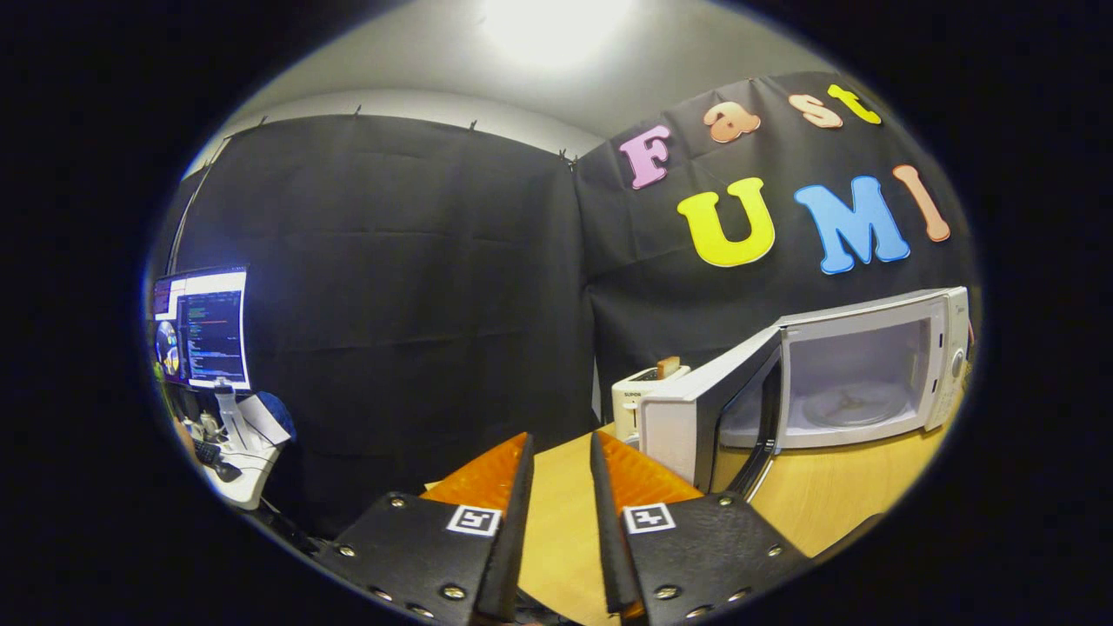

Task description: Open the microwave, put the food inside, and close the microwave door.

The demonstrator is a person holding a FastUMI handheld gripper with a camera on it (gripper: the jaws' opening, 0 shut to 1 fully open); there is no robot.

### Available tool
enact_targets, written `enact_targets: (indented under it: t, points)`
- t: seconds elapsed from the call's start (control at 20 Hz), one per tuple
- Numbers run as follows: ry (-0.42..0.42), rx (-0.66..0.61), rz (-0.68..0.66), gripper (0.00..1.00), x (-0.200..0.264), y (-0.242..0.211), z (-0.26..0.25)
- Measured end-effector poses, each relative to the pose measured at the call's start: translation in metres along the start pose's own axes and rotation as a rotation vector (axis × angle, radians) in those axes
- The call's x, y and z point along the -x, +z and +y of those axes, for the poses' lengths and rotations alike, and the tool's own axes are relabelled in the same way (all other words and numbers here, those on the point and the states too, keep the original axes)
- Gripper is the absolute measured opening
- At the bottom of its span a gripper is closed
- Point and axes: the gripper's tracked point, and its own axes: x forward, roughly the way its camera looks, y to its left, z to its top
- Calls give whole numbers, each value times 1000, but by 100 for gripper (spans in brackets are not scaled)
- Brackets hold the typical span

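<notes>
One microwave (869, 369) stood on the wooden table (835, 500), off to the right of the fingers and beyond them. Its door (696, 409) was swung wide open toward the gripper, its near edge just beside the right finger's tip. Inside the lit cavity lay one glass turntable (848, 404), with nothing resting on it. Just behind the open door stood one white toaster (635, 396) holding a single slice of toast (668, 366); dark lettering on its front was too small to read for sure.

The gripper (561, 452) hung over the table's near edge with its two fingers apart, a narrow gap between them and bare wood showing through, gripping nothing. Each finger carried one square black-and-white marker.

Far left, well apart from the table, a lit monitor (202, 329) stood above a cluttered desk (235, 461).
</notes>
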Motion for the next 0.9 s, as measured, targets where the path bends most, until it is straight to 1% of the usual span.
enact_targets:
  t: [0.05,0.1,0.15,0.25,0.3,0.35,0.45,0.6,0.8,0.9]
  points:
    - [4,-12,-15,56,9,10,-2]
    - [-9,-10,-28,61,18,20,-8]
    - [-27,-2,-42,73,26,30,-16]
    - [-82,17,-70,82,43,48,-39]
    - [-124,22,-74,82,51,54,-56]
    - [-165,28,-76,87,59,60,-73]
    - [-262,66,-87,90,80,71,-112]
    - [-401,142,-80,89,114,76,-171]
    - [-578,160,-89,90,174,80,-243]
    - [-668,149,-88,89,210,77,-276]
